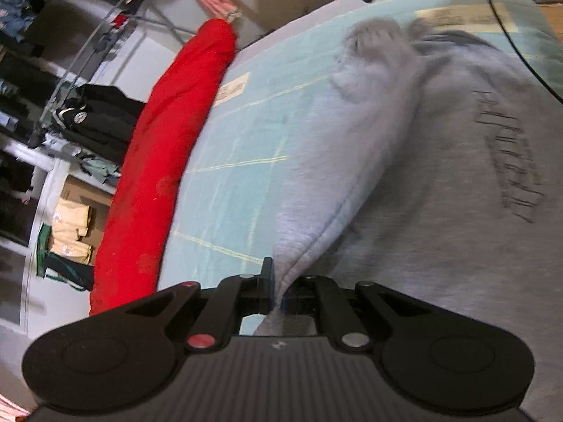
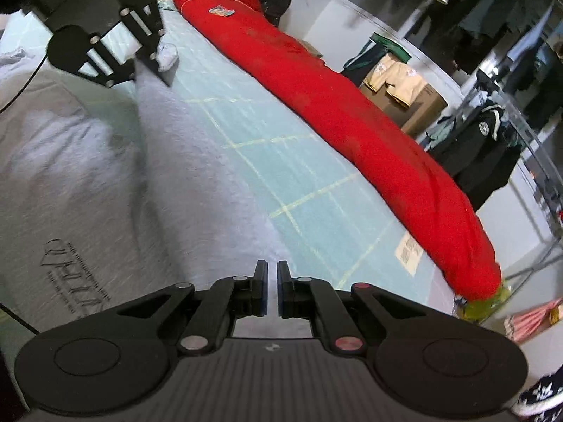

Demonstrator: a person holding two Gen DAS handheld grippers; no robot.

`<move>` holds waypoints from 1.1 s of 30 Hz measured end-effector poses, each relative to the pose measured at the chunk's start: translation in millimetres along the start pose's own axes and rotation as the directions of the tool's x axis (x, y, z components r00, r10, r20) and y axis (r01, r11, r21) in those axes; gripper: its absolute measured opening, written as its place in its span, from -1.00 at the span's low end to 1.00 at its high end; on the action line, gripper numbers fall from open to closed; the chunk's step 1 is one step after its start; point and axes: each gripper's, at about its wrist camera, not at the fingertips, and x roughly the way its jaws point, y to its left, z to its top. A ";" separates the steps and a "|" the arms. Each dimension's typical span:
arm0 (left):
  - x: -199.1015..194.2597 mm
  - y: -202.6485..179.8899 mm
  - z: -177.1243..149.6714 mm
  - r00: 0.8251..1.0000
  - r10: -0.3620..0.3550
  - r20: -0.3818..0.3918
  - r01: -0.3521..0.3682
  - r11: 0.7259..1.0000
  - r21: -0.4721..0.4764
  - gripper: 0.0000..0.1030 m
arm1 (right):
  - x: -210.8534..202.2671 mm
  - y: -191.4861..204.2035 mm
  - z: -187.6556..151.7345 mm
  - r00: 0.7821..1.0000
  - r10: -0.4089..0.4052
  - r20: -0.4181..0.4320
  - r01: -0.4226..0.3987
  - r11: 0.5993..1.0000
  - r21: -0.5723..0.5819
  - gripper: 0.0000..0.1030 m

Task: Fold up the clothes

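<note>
Pinching fleecy grey sweatshirt (image 1: pixel 404 183) hem, left tongs (image 1: pixel 278 292); right tongs (image 2: pixel 271 292) pressed together, empty.

Grey, red and pale teal

The sweatshirt (image 1: pixel 440 176) is heather grey with dark lettering; the long bundle (image 2: pixel 352 116) beside it is plain bright red with a small multicoloured badge; the mat (image 1: pixel 246 147) on the desk is pale teal with cream grid lines.
</note>
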 end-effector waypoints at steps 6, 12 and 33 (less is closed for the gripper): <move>1.3 -15.7 -1.4 1.000 -0.018 -0.025 0.018 1.000 0.011 -0.96 | 11.5 26.4 -23.5 0.994 0.099 -0.033 -0.101 0.994 -0.037 -0.43; -5.8 -12.1 4.7 1.000 0.000 -0.028 0.000 1.000 -0.008 -0.96 | 59.1 73.1 -28.2 0.995 0.067 -0.071 -0.080 0.977 -0.196 -0.05; 1.0 -14.0 -6.1 0.999 -0.034 -0.027 0.033 0.999 -0.023 -0.94 | 116.6 92.2 -21.9 0.948 -0.312 0.057 0.312 0.887 -0.342 -0.72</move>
